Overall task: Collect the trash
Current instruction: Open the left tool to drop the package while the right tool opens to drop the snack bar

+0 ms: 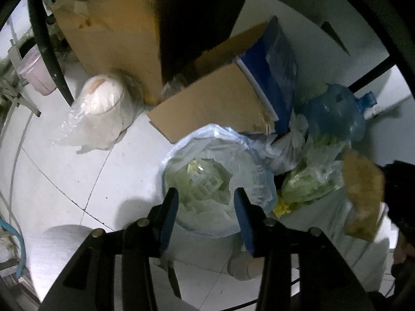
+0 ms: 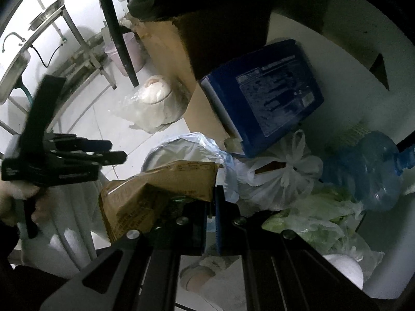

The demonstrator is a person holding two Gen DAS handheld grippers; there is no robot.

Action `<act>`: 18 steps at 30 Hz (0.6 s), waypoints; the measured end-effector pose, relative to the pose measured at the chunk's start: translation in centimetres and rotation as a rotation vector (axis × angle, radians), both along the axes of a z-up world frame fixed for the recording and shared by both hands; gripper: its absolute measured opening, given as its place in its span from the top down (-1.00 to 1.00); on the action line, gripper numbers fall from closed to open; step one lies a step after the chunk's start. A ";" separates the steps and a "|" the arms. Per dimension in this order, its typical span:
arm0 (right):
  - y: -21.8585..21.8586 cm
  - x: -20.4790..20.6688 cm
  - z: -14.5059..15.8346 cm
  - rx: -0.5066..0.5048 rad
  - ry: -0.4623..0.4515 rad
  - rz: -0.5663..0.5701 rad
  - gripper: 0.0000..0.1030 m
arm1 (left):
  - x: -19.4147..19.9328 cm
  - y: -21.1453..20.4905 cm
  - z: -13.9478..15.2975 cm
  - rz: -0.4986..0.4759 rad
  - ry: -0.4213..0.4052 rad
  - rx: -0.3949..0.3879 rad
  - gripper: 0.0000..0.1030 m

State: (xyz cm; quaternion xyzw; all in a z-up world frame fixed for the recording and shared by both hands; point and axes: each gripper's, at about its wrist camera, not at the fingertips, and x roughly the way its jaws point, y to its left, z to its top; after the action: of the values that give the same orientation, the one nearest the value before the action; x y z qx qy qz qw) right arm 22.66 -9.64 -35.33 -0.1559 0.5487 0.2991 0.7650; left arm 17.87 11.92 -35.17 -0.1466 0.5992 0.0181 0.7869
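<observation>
Over tiled floor (image 1: 77, 171), left claw (image 1: 206, 197) gapes empty; right claw (image 2: 211, 202) apparently pinches flattened carton (image 2: 160, 189).

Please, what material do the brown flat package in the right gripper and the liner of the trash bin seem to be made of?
The brown flat package looks like matte cardboard or kraft paper: dull brown, with creased folds and printed text. The bin liner seems to be thin, translucent plastic film with a pale blue tint: it wrinkles and shines, and the contents show through.

My left tool (image 1: 206, 206) is black with two blue fingers (image 1: 170, 215) and round silver screws. My right tool (image 2: 211, 215) looks the same, black with blue pads.
</observation>
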 end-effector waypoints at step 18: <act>5.3 1.5 -5.2 -0.063 0.177 -0.132 0.31 | -2.3 5.9 2.0 0.108 -0.085 -0.041 0.15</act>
State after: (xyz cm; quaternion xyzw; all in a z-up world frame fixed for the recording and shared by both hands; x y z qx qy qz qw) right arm 24.13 -4.37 -40.52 -0.1164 0.6323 0.2434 0.7263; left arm 15.53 17.82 -33.20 -0.1953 0.5565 0.0420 0.8064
